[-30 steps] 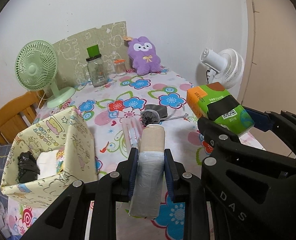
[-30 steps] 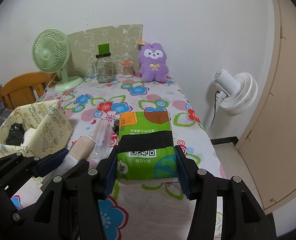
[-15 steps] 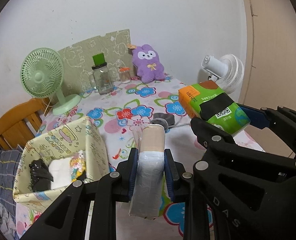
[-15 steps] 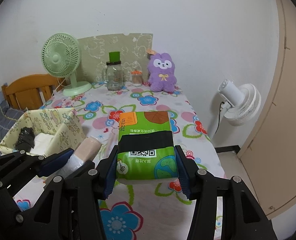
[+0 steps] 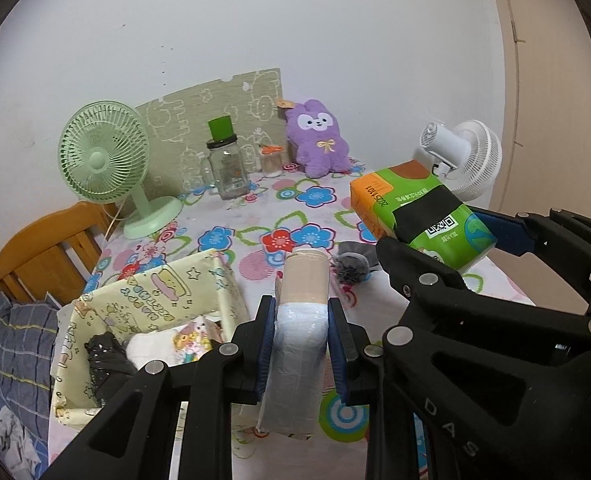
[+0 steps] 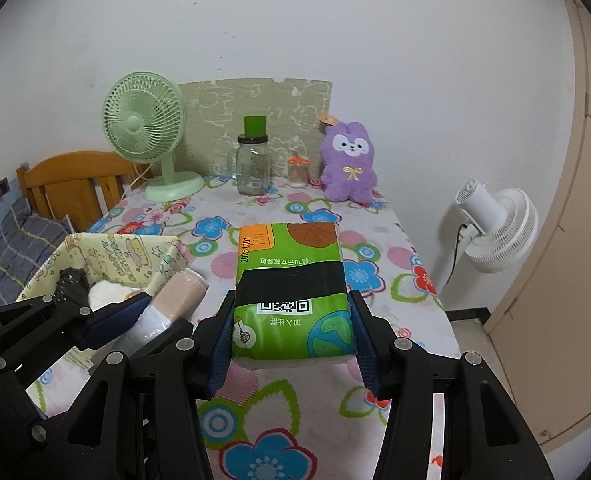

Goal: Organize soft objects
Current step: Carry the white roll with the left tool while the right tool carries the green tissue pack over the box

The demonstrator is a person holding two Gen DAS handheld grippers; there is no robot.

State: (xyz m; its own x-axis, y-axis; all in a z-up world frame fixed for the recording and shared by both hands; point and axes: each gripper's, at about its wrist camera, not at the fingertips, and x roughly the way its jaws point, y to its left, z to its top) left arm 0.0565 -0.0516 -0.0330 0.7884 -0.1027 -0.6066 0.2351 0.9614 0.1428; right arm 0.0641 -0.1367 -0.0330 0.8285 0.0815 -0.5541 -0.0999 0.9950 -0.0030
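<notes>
Both of my tongs are loaded and held side by side above the near end of the flowered table (image 6: 255, 216), angled forward and down. My right gripper (image 6: 291, 328) is clamped across the near end of a green tissue pack (image 6: 291, 276), its blue pads (image 6: 221, 346) pressing both long sides; the pack is soft plastic with a black band, a code square and an orange-and-brown far end, and it juts out level over the tablecloth, clear of it. My left gripper (image 5: 300, 346) is squeezed nearly shut on a slim roll (image 5: 299, 332), white and plastic-wrapped where the pads bite, beige toward its far tip, with its near end hanging below the jaws.

Left of the roll sits an open yellow cartoon-print fabric bin (image 5: 163, 292) near the table's left edge. Inside it I can see a crumpled black item (image 5: 103, 356), a white bundle (image 5: 151, 350) and a small colourful printed piece (image 5: 193, 340), all lying close together.

Beyond the roll's tip a dark grey soft thing (image 5: 351, 266) lies on the cloth. Against the far wall stand a green fan (image 6: 147, 136), a glass jar with a green cap (image 6: 253, 164) and a purple plush bunny (image 6: 349, 164).
</notes>
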